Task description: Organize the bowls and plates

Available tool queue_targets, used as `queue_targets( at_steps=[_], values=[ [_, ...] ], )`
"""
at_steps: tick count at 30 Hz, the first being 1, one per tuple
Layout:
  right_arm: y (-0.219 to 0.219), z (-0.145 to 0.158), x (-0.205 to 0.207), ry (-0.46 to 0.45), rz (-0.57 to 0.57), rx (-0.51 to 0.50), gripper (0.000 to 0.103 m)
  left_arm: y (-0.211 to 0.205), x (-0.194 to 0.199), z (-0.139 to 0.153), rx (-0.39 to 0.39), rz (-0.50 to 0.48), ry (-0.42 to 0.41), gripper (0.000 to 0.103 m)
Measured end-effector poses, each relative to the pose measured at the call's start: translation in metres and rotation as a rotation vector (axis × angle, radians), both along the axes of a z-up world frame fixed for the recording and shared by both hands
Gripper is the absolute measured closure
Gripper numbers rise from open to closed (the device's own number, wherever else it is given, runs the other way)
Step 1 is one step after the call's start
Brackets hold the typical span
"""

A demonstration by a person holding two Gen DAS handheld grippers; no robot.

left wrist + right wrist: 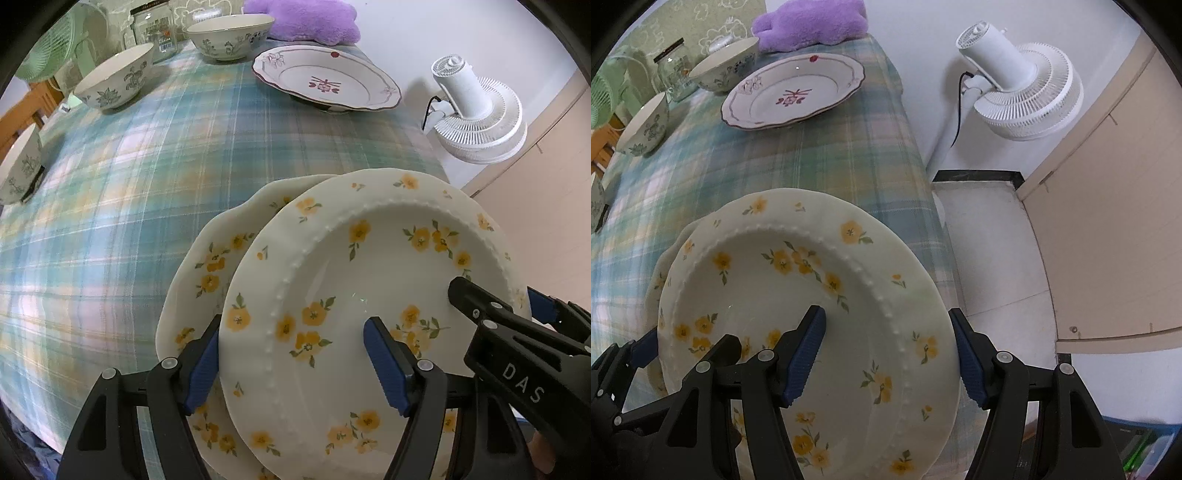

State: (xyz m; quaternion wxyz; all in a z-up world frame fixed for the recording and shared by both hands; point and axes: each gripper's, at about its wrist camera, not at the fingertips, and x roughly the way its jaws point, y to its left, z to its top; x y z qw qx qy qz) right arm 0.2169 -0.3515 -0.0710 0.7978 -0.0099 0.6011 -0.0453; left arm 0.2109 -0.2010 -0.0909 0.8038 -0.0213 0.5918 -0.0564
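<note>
A cream plate with yellow flowers (351,266) is gripped at opposite rims by both grippers. My left gripper (293,367) is shut across its left rim, one pad outside and one inside the well. My right gripper (890,354) is shut the same way across the right rim. The plate (768,295) hangs tilted just over a second, matching plate (207,266) lying on the checked tablecloth (129,184), shifted a little to its right. Whether the two plates touch is not visible. A white plate with pink flowers (325,79) lies at the far right of the table.
Three white bowls with dark flower prints stand along the left and far side (114,79) (229,35) (18,170). A glass jar (153,29) and a purple plush (303,18) are at the back. A white fan (476,110) stands beside the table's right edge.
</note>
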Motion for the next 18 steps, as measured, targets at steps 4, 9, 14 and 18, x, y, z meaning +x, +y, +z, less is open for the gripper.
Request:
queue_targets(
  at_steps=[4,9,14,18],
  values=[
    [-0.0014,-0.0028,0.0025,-0.002,0.013,0.007,0.033,-0.0028,-0.0002,0.0002,0.026,0.007,-0.008,0.027],
    [-0.0032,-0.0034,0.0026,-0.008,0.026,0.022,0.033,-0.0039,-0.0005,0.0,0.038,0.018,-0.014,0.026],
    [-0.006,-0.0024,0.0012,-0.011,0.032,0.045,0.033,-0.0058,0.0002,-0.0005,0.048,0.022,-0.011,0.025],
    [-0.0092,0.0032,-0.0031,-0.019,0.036,0.032,0.033,-0.0085,0.0005,-0.0011,0.074,0.019,-0.015,0.025]
  ],
)
